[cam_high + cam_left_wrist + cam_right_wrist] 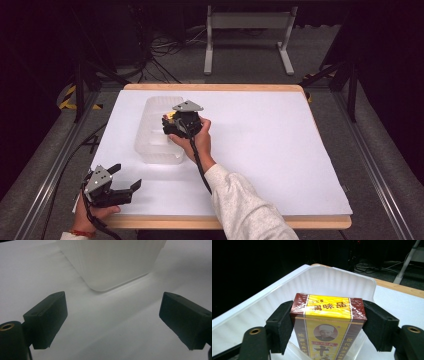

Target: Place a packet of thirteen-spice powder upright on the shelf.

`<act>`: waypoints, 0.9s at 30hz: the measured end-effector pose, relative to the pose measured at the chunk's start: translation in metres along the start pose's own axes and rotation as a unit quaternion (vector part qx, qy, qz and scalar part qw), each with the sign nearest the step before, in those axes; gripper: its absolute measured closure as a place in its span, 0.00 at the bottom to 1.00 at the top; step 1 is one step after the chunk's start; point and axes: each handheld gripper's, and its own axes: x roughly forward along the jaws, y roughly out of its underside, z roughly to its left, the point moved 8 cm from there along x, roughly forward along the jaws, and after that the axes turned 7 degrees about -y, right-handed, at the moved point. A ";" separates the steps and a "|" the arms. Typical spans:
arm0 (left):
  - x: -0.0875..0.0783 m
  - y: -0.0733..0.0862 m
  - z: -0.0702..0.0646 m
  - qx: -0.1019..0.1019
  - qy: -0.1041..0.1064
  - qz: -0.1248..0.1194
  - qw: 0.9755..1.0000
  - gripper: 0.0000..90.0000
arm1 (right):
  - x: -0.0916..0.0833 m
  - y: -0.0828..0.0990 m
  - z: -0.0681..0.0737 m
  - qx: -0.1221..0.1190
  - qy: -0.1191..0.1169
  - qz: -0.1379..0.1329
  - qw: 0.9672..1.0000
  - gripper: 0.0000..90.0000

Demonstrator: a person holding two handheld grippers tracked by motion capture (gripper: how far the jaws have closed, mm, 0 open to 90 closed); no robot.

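A tall box (329,307) with a yellow and dark red printed wrapper stands upright between the jaws of my right gripper (328,312), and both black pads lie against its sides. The box hangs over the inside of a clear ribbed plastic container (342,277). From above, my right gripper (172,125) sits over the container (150,145) at the table's left middle, with a bit of the yellow box (171,115) showing. My left gripper (126,176) rests near the front left corner, jaws wide open and empty. Beyond my left gripper (112,315) lies the container's near corner (112,262).
A white sheet (260,145) covers the wooden table. A grey metal stand (247,37) and cables lie on the floor beyond the far edge. Dark frame legs stand at both sides.
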 end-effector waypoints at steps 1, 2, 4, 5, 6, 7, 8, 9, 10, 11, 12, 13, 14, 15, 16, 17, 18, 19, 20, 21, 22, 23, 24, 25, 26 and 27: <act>0.000 0.000 0.000 -0.001 0.000 0.000 1.000 0.10 | -0.001 0.000 0.000 -0.003 0.000 0.003 1.000 0.33; 0.000 0.000 0.000 0.000 0.001 0.000 1.000 0.10 | -0.001 0.000 0.000 -0.008 -0.002 0.005 1.000 0.33; 0.000 0.000 0.000 0.001 0.000 0.001 1.000 0.10 | -0.001 0.001 -0.001 -0.012 -0.005 0.007 1.000 0.33; 0.000 0.000 -0.001 0.002 0.001 0.000 1.000 0.10 | -0.001 0.001 0.000 -0.013 -0.006 0.008 1.000 0.33; 0.000 0.000 -0.001 0.003 0.001 0.001 1.000 0.10 | -0.001 0.001 0.000 -0.018 -0.008 0.011 1.000 0.33; 0.000 0.000 -0.001 0.003 0.000 0.002 1.000 0.10 | -0.001 0.002 0.001 -0.024 -0.012 0.015 1.000 0.33; 0.000 0.000 -0.001 0.003 0.000 0.001 1.000 0.10 | 0.000 0.003 0.002 -0.029 -0.013 0.020 0.999 0.32; 0.000 0.000 -0.001 0.003 0.000 0.002 1.000 0.10 | 0.000 0.004 0.002 -0.032 -0.012 0.023 0.999 0.32; 0.000 0.000 -0.001 0.003 0.000 0.002 1.000 0.10 | 0.001 0.005 0.002 -0.039 -0.010 0.030 0.999 0.32; 0.000 0.000 -0.001 0.003 0.000 0.002 1.000 0.10 | 0.001 0.006 0.002 -0.042 -0.010 0.034 0.998 0.32; 0.000 0.000 -0.001 0.003 0.000 0.002 1.000 0.10 | 0.001 0.006 0.002 -0.042 -0.011 0.035 0.998 0.32; 0.000 0.000 -0.001 0.003 0.000 0.002 1.000 0.10 | 0.001 0.006 0.002 -0.043 -0.011 0.036 0.998 0.32; 0.000 0.000 -0.001 0.004 0.000 0.002 1.000 0.10 | 0.000 0.006 0.001 -0.044 -0.011 0.038 0.998 0.32; 0.000 0.000 -0.001 0.004 -0.001 0.002 1.000 0.10 | 0.000 0.006 0.002 -0.044 -0.013 0.039 0.998 0.32; 0.000 0.001 0.000 0.004 0.000 0.003 1.000 0.10 | -0.001 0.005 0.002 -0.046 -0.014 0.041 0.998 0.32; 0.000 0.001 0.000 0.004 0.000 0.003 1.000 0.10 | -0.001 0.005 0.001 -0.049 -0.015 0.044 0.998 0.32; 0.001 0.001 -0.001 0.003 0.001 0.004 1.000 0.10 | -0.001 0.005 0.001 -0.050 -0.017 0.046 0.998 0.31; 0.001 0.001 -0.001 0.003 0.001 0.004 1.000 0.10 | -0.001 0.005 0.001 -0.052 -0.019 0.049 0.997 0.31; 0.001 0.001 -0.001 0.004 0.000 0.004 1.000 0.10 | -0.002 0.004 0.001 -0.055 -0.019 0.050 0.997 0.31; 0.001 0.001 -0.001 0.004 0.000 0.004 1.000 0.10 | -0.002 0.004 0.001 -0.055 -0.019 0.050 0.997 0.31; 0.001 0.001 -0.001 0.004 0.000 0.005 1.000 0.10 | -0.005 0.003 0.001 -0.056 -0.022 0.049 0.997 0.30; 0.001 0.001 -0.001 0.004 0.000 0.005 1.000 0.10 | -0.005 0.003 0.001 -0.056 -0.022 0.049 0.997 0.30; 0.001 0.001 -0.001 0.004 -0.001 0.005 1.000 0.10 | -0.006 0.002 0.001 -0.058 -0.024 0.051 0.997 0.29; 0.001 0.001 -0.001 0.005 -0.001 0.004 1.000 0.10 | -0.008 0.001 0.002 -0.063 -0.026 0.052 0.996 0.28; 0.001 0.001 -0.001 0.005 -0.001 0.005 1.000 0.10 | -0.009 0.001 0.002 -0.065 -0.026 0.054 0.996 0.28; 0.001 0.001 -0.001 0.005 -0.002 0.005 1.000 0.10 | -0.009 0.001 0.001 -0.068 -0.026 0.057 0.996 0.28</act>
